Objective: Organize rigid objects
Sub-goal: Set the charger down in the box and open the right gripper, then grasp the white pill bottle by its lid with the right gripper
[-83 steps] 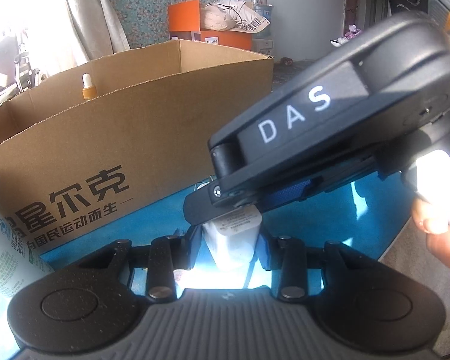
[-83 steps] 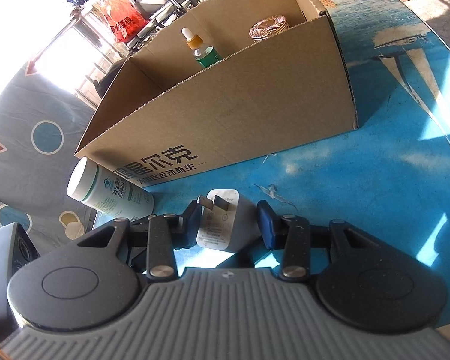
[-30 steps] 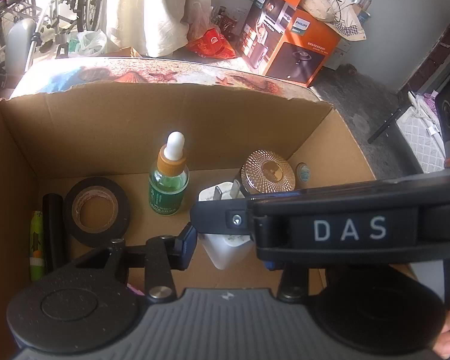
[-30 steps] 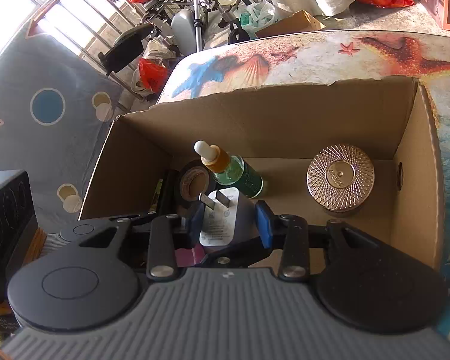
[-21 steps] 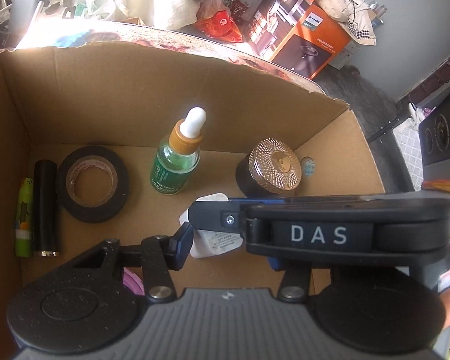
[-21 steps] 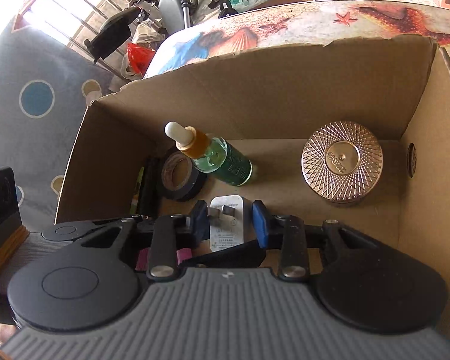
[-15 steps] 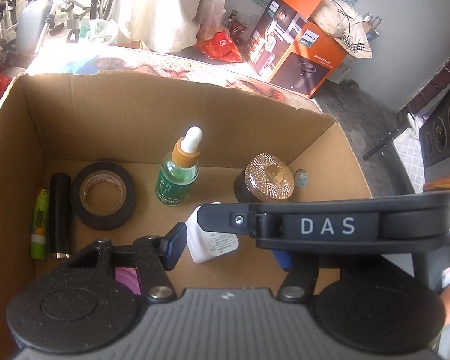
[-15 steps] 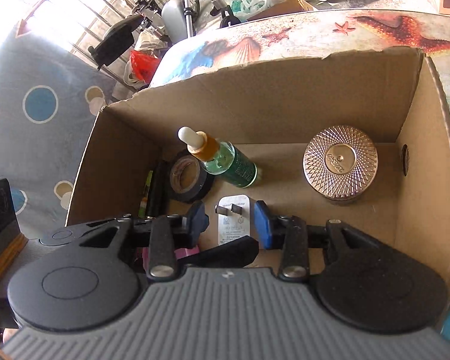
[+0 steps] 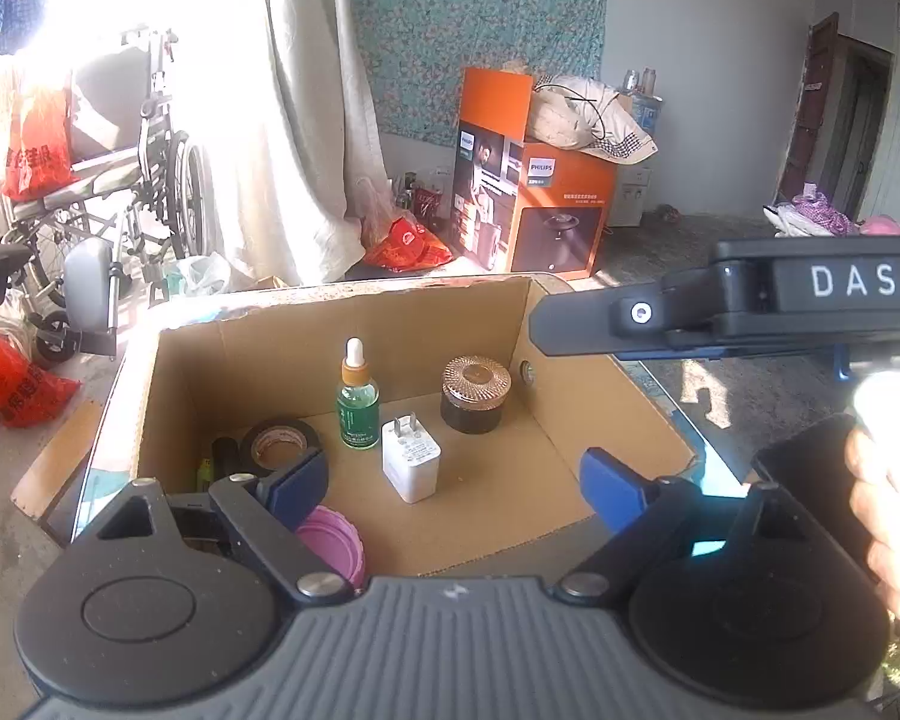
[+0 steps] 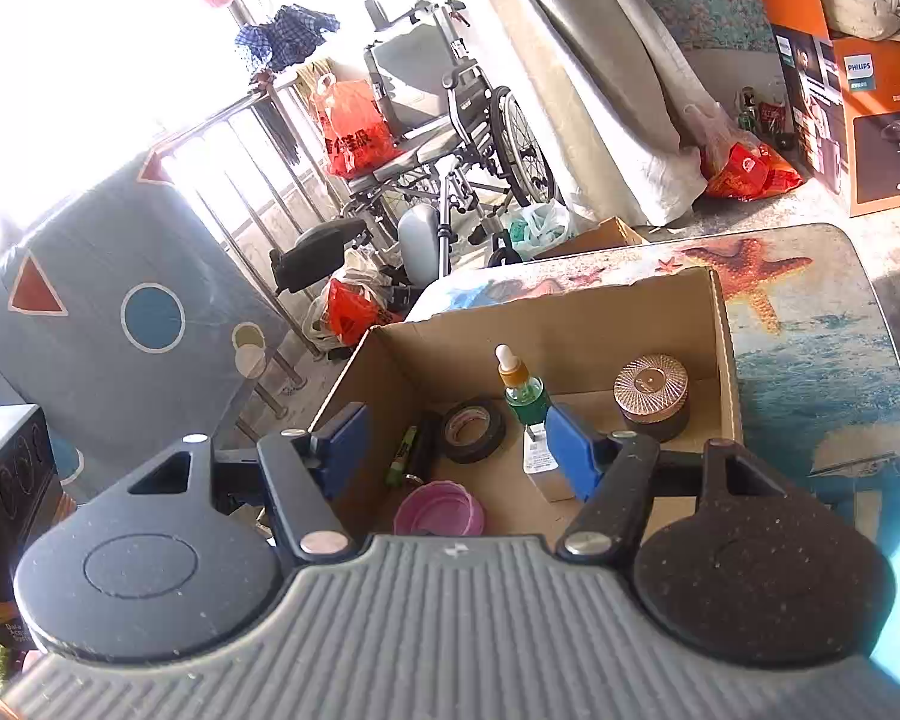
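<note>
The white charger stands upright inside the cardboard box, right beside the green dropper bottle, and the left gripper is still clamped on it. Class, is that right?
Not quite. The left wrist view shows the left gripper open, jaws still opening, clear of the white charger. It does stand upright in the cardboard box beside the green dropper bottle.

"PHILIPS" on the orange box (image 9: 561,204); "DAS" on the right gripper (image 9: 852,282).
</note>
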`<action>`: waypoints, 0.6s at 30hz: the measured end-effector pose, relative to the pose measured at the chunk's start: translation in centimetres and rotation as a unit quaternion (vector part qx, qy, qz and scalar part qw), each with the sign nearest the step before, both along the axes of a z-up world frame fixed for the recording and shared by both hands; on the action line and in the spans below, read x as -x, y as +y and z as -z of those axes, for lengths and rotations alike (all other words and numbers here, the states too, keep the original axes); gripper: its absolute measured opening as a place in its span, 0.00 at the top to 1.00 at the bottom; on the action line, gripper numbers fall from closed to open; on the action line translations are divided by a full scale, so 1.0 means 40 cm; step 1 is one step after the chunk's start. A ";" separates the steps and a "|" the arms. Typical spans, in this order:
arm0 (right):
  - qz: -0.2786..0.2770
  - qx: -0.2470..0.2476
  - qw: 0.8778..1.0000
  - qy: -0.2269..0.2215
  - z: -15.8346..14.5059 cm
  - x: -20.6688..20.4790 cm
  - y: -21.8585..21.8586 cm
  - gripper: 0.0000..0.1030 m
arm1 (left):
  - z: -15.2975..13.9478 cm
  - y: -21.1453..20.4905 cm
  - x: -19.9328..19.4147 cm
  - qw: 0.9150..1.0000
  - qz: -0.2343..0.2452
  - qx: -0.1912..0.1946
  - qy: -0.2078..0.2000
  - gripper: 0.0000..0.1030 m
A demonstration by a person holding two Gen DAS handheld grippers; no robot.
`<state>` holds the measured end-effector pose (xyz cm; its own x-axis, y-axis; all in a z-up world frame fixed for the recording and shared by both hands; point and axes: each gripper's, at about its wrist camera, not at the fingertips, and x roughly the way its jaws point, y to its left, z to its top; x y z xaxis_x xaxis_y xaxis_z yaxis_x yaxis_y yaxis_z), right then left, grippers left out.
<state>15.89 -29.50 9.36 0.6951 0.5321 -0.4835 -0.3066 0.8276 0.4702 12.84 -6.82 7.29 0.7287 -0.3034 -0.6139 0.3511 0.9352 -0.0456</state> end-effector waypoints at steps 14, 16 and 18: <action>0.001 -0.045 0.999 0.006 0.073 0.251 0.069 0.12 | 0.040 0.112 0.215 0.998 -0.027 -0.018 -0.051 0.03; -0.002 -0.043 0.999 0.019 0.091 0.246 0.088 0.12 | 0.059 0.133 0.216 0.998 -0.042 -0.016 -0.046 0.03; -0.008 -0.046 0.998 0.030 0.110 0.236 0.110 0.12 | 0.077 0.147 0.207 0.998 -0.057 -0.016 -0.035 0.03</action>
